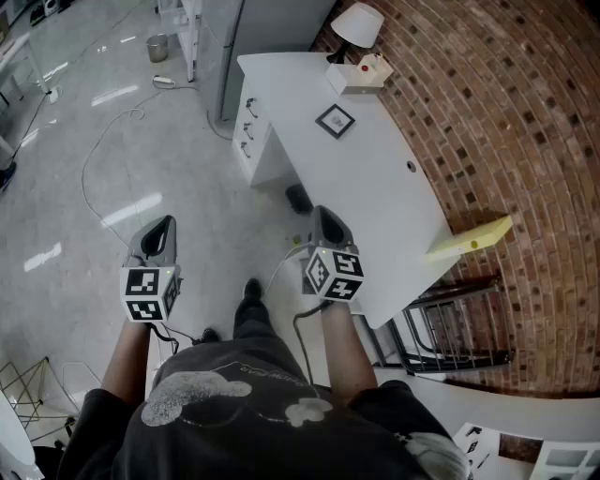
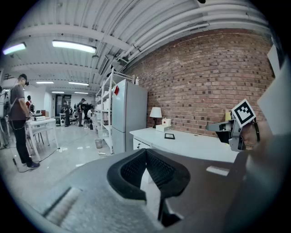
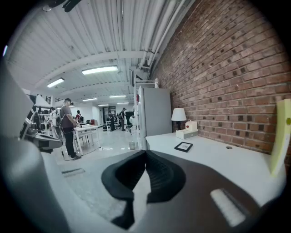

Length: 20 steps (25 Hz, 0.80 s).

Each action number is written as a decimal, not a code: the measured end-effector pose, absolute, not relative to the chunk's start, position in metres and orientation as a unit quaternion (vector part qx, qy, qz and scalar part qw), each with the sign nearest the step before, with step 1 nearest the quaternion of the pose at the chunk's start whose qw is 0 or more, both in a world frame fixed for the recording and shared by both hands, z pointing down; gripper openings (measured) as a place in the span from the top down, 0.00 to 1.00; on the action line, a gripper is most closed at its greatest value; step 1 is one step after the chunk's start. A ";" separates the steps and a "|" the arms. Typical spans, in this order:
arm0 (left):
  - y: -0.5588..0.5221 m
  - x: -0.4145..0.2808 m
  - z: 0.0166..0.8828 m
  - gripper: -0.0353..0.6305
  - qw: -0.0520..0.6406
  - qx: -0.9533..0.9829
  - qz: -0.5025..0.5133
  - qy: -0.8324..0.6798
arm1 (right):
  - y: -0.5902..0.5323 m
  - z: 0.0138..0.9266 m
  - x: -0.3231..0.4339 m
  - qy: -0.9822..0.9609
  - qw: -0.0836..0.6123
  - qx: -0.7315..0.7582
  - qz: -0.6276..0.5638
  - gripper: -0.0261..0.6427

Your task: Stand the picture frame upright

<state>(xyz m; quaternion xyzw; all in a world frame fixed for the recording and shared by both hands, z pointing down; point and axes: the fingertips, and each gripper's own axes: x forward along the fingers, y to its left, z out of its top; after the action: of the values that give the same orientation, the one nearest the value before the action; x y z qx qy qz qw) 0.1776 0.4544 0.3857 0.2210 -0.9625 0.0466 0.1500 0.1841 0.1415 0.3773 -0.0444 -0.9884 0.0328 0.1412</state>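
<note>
Head view puts the picture frame [image 1: 335, 120] flat on its back on the white desk [image 1: 384, 192], in the far half of the top, dark border up and turned at a slant to the desk's edges. Just beyond it, not touching, I see a white box [image 1: 361, 75] with a red spot on it, and behind that a lamp [image 1: 357, 23] with a pale shade in the far corner by the brick wall [image 1: 525, 122]. Towards me, the desk top between the frame and my tools is bare, apart from a small dark hole near the wall side. A yellow slab [image 1: 472, 240] sits tilted at the desk's wall-side edge, nearer to me.

My right gripper [image 1: 325, 223] hangs at the near end of the desk, well apart from the frame. In the right gripper view its jaws are pressed together with nothing between them, and the frame lies ahead and a little to the right. My left gripper [image 1: 161, 236] is out over the shiny floor [image 1: 84, 187], clear of the desk. Its jaws are likewise closed tight and empty.

Off to the left of the desk stands a grey fridge [image 3: 157, 111], and a person [image 3: 68, 127] stands at a table further back.
</note>
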 end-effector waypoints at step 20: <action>0.507 0.247 0.376 0.93 0.140 0.238 -0.008 -0.961 | 0.201 0.367 0.260 -0.986 0.150 -0.056 0.033 0.95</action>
<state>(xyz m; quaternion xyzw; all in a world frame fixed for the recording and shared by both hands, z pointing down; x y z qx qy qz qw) 0.2473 0.5074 0.3760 0.2383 -0.9611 -0.0084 0.1395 0.2596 0.2006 0.3673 -0.0560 -0.9865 0.0333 0.1503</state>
